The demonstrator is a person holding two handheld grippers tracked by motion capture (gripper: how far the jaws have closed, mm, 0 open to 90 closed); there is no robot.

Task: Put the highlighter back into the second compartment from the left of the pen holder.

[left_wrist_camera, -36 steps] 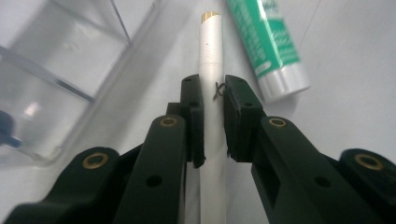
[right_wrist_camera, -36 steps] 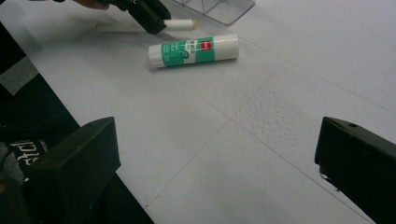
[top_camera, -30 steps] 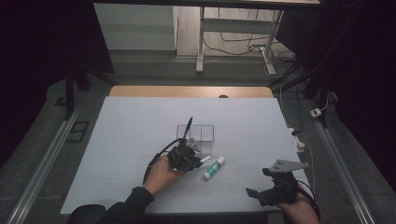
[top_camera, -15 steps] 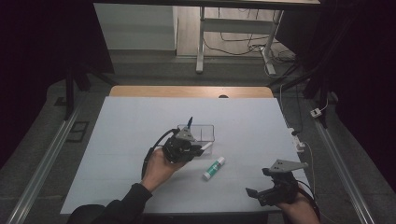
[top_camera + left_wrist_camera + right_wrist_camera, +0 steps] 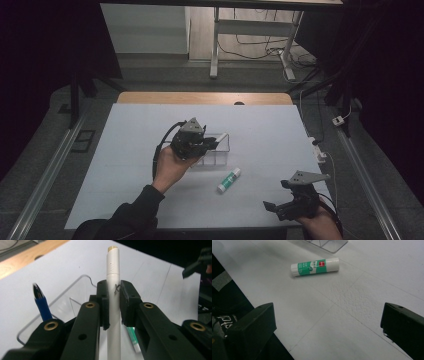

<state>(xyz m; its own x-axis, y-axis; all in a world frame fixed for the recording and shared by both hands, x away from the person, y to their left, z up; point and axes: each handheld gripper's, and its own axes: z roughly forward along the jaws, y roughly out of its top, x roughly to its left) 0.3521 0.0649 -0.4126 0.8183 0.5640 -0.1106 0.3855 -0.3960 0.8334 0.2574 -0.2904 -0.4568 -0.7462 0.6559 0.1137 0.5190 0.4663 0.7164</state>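
Note:
My left gripper (image 5: 114,287) is shut on a white pen (image 5: 112,265) whose beige tip points away from the camera. In the high view this gripper (image 5: 207,144) hangs over a clear plastic box (image 5: 220,152) at the table's middle. A blue pen (image 5: 42,306) stands inside the box (image 5: 82,277). A green and white glue stick (image 5: 229,180) lies on the white table just right of and nearer than the box. My right gripper (image 5: 275,195) rests near the front right corner, open, with nothing between its jaws. The glue stick (image 5: 314,266) lies well ahead of it (image 5: 327,327).
The white table top (image 5: 125,150) ends in a wooden strip (image 5: 200,98) at the back. A cable and plug (image 5: 317,150) lie at the right edge. A corner of the clear box (image 5: 329,245) shows at the top of the right gripper view.
My left gripper has risen with the white pen and now hangs higher over the clear box. The right gripper has not moved.

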